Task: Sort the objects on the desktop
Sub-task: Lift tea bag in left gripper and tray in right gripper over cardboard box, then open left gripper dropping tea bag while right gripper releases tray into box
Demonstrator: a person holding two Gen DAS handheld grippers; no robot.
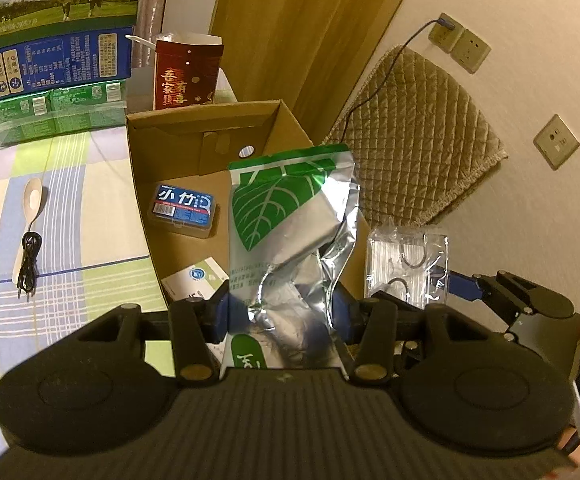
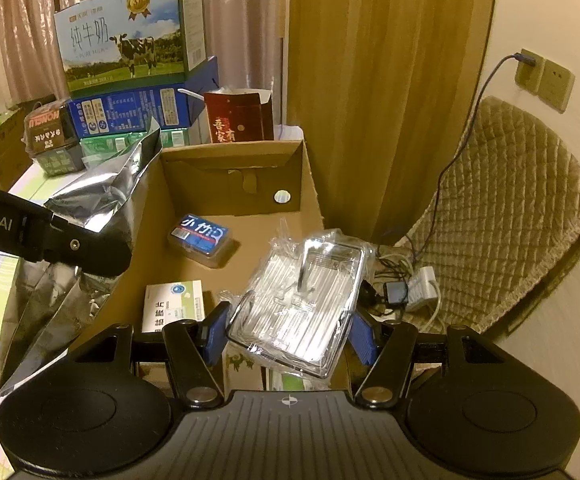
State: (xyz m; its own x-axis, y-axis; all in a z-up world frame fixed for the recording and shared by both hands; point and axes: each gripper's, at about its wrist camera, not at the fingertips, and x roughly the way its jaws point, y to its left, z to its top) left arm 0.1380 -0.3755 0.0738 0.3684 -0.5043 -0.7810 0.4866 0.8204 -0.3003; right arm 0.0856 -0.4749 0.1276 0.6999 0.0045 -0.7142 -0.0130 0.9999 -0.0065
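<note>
**Two grippers holding packets over an open carton**

Checked tablecloth [image 1: 70, 216] covered the desk on which a cardboard carton [image 1: 142, 184] stood open, with a curtain and a socketed wall behind. Nearest the left wrist camera, the left gripper [image 1: 280, 312] had its blue fingers [image 1: 220, 314] clamped on the lower part of a silver-and-green foil pouch [image 1: 290, 216], held upright over the carton's near edge. Nearest the right wrist camera, the right gripper [image 2: 290, 330] was clamped on a clear plastic packet [image 2: 301, 300], tilted above the carton's right side. Inside the carton, a white box [image 2: 174, 304] lay near the front and a blue-labelled case [image 2: 202, 236] lay farther back, well apart from each other. Left of the carton, a spoon [image 1: 30, 208] and a coiled black cable [image 1: 30, 260] rested touching on the cloth. Beyond the carton stood a red bag [image 1: 188, 72] and stacked milk boxes [image 2: 130, 40]. A quilted cushion [image 2: 501, 216] leaned against the wall at right.
</note>
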